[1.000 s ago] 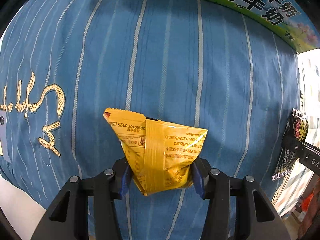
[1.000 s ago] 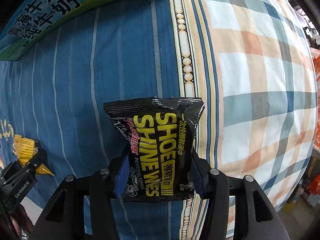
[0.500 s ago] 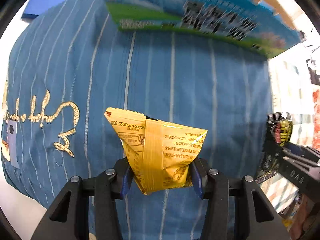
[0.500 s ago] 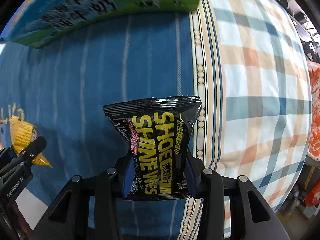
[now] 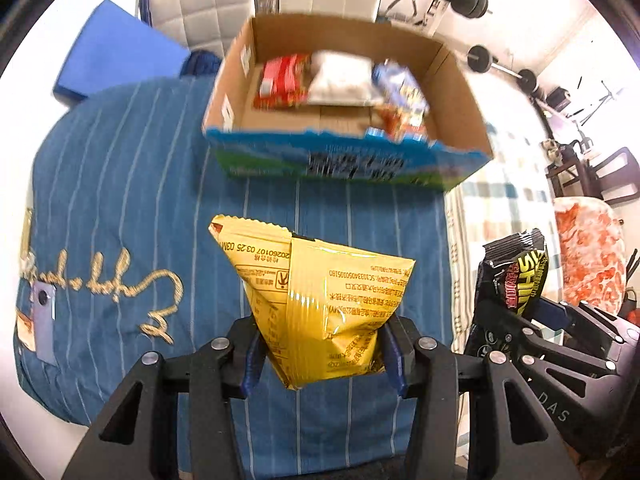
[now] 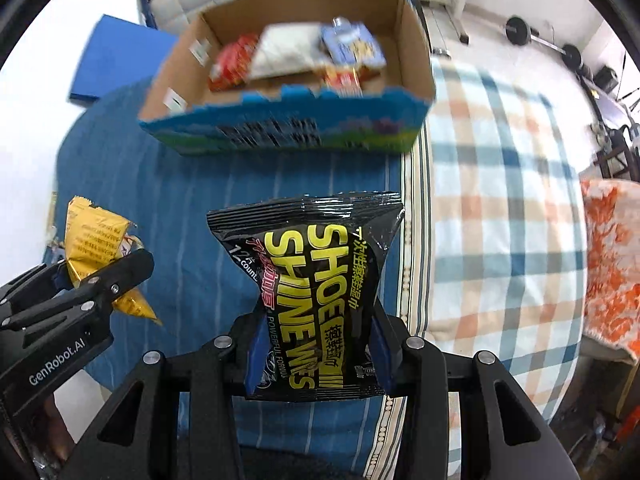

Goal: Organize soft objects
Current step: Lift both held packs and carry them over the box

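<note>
My left gripper (image 5: pixel 322 354) is shut on a yellow snack packet (image 5: pixel 316 300), held in the air above a blue striped cloth (image 5: pixel 120 200). To its right, my right gripper (image 5: pixel 520 312) is shut on a black "Shoe Shine Wipes" pack (image 5: pixel 516 276). In the right wrist view the black pack (image 6: pixel 316 280) sits pinched at its lower end between the pads of the right gripper (image 6: pixel 316 356). The left gripper (image 6: pixel 92 276) with the yellow packet (image 6: pixel 92 240) shows at the left. An open cardboard box (image 5: pixel 344 160) with several packets inside stands beyond both grippers.
A plaid cloth (image 6: pixel 500 200) covers the surface right of the blue one. A blue pad (image 5: pixel 116 52) and white chairs lie behind the box. An orange-and-white patterned cloth (image 5: pixel 588 256) is at the far right, with barbells on the floor beyond.
Both grippers have risen with their packs held. The bed surface looks farther away, and the box's open top and contents have come into view.
</note>
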The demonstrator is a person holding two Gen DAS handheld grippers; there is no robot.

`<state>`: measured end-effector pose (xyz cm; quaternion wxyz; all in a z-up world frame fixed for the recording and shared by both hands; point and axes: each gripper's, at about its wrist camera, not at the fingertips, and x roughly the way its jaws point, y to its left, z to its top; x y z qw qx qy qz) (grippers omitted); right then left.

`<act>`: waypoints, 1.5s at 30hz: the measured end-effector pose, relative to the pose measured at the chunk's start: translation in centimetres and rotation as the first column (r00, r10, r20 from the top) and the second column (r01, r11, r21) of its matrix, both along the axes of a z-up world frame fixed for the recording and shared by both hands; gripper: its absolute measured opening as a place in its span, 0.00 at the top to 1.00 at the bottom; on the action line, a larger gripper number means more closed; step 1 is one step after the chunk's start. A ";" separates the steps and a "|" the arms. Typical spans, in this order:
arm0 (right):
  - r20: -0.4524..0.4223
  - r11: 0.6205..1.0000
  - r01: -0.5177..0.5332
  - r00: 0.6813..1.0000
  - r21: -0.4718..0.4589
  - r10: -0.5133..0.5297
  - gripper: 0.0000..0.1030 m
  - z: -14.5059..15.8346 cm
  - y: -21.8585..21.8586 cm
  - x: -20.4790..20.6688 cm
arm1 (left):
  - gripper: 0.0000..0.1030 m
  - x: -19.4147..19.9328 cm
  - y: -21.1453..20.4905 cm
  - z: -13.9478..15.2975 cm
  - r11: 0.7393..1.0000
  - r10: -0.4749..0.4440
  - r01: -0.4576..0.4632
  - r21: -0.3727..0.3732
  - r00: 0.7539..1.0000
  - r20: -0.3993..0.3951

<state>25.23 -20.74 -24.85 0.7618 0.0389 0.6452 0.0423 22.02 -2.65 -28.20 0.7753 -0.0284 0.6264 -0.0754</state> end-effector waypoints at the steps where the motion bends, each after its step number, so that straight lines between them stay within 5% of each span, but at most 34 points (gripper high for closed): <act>1: 0.013 1.000 -0.006 1.000 0.005 0.006 0.56 0.2 -0.1 -0.2 | 0.56 0.3 0.6 0.5 1.000 -0.003 0.003 -0.002 1.000 0.012; 9: 0.091 0.999 -0.029 0.996 0.024 0.027 0.56 3.4 0.2 0.0 | 0.56 1.1 1.8 5.4 1.000 0.004 -0.003 -0.014 0.996 0.091; 25: 0.115 0.993 -0.042 0.993 0.108 0.029 0.56 5.4 -0.1 7.1 | 0.56 7.2 2.7 7.6 0.997 0.020 -0.013 -0.071 0.994 0.110; 35: 0.049 0.986 0.004 0.999 0.168 -0.013 0.56 3.3 -1.2 17.5 | 0.56 17.3 2.5 5.3 0.996 0.010 -0.008 -0.088 1.000 0.024; 45: -0.083 0.983 0.034 0.996 0.183 -0.019 0.56 -4.3 0.3 25.9 | 0.56 26.1 2.3 -0.4 0.997 0.017 -0.027 -0.075 0.992 -0.126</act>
